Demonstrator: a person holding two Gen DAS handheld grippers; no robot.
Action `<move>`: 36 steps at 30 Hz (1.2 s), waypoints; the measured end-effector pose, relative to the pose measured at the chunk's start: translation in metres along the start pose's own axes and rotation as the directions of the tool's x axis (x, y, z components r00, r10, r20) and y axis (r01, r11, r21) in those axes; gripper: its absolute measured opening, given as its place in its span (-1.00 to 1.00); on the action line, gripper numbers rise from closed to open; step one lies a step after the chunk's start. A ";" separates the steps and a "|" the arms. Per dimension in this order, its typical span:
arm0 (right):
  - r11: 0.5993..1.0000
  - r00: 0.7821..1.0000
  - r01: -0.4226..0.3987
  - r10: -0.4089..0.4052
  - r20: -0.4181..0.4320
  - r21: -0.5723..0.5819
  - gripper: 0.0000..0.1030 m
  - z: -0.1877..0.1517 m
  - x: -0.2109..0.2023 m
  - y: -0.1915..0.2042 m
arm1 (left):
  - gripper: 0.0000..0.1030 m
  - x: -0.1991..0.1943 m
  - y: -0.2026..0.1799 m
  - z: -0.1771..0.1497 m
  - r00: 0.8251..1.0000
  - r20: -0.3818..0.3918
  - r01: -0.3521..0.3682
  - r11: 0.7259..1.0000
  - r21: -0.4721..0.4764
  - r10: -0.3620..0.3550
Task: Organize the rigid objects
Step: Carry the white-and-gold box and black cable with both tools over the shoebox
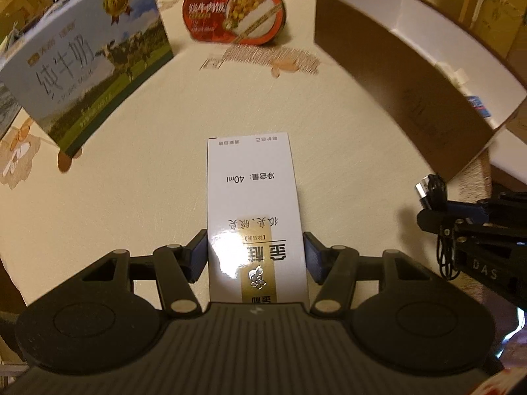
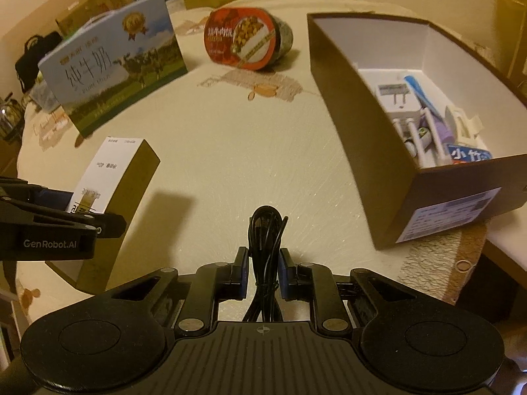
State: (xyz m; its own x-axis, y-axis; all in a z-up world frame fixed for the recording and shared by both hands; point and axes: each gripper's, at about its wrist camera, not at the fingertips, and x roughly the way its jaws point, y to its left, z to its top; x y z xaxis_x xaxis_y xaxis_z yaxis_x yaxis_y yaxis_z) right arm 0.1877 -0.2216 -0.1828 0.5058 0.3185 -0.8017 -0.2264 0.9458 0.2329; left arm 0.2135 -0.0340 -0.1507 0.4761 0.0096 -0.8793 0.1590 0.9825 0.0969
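1. Holding the white carton [image 1: 253,217], the left gripper [image 1: 255,256] clamps its sides, left of the brown box [image 2: 362,138].
2. Right gripper [image 2: 263,273]: jaws narrow, pinching a coiled black cable [image 2: 265,247], nearer that box.
3. Advice: clear the box wall before releasing; avoid crowding the items inside.

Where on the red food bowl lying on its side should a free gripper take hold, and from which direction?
Grip the red food bowl across its round body just behind the lid, coming down from above. It lies on its side with the lid facing the cameras, so the curved wall is exposed on top and the milk carton stands clear to its left.
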 end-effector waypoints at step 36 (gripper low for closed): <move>0.978 0.950 0.079 -0.133 0.284 0.193 -0.72 0.107 -0.098 -0.152 | 0.08 -0.033 -0.177 0.152 0.953 0.202 0.191 0.966 0.177 -0.225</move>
State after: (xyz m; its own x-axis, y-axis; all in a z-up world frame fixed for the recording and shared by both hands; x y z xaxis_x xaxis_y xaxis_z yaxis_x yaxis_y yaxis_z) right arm 0.2617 -0.3895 -0.0805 0.7465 0.1946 -0.6363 -0.0202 0.9625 0.2706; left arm 0.3007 -0.2364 -0.0680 0.5930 -0.2498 -0.7654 0.3975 0.9176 0.0086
